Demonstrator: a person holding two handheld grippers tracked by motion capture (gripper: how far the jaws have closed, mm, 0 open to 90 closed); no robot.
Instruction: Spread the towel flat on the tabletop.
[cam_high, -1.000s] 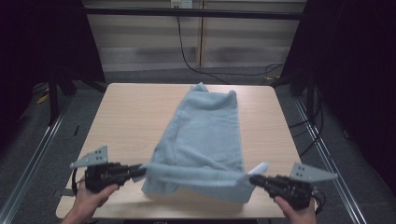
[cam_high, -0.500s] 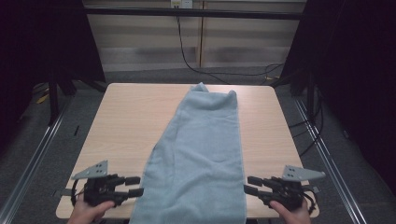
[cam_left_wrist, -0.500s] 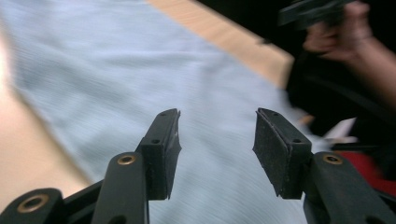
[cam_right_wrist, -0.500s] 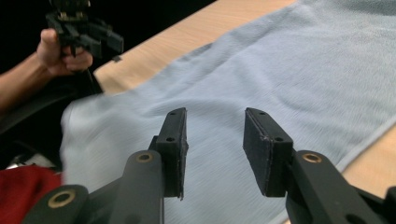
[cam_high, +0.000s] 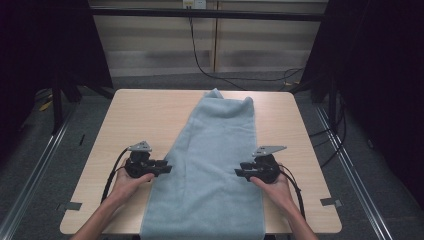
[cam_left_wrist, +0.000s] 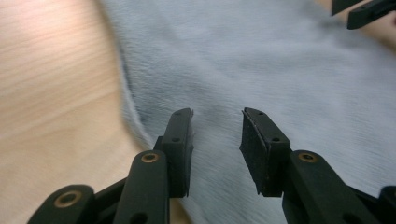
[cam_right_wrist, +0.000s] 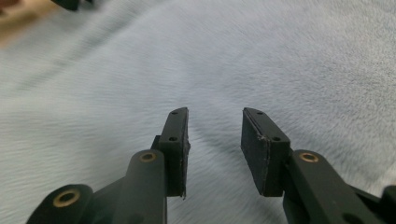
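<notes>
Pale blue terry towel (cam_high: 215, 165) lies as a long strip down the middle of the high view, running from the far edge of the light wooden table (cam_high: 140, 115) to its near edge and hanging over it. Half a second earlier both grippers sat near the bottom corners of the frame; now they sit higher, at the towel's two long edges about halfway up. The left gripper (cam_high: 162, 169) has just been narrowing its jaws, yet they stand apart with nothing pinched, over the towel's soft, napped left edge (cam_left_wrist: 140, 116). The right gripper (cam_high: 241, 173) also holds its jaws parted over fuzzy pile (cam_right_wrist: 280, 70), gripping nothing. Matte black pads look flat and rectangular.
</notes>
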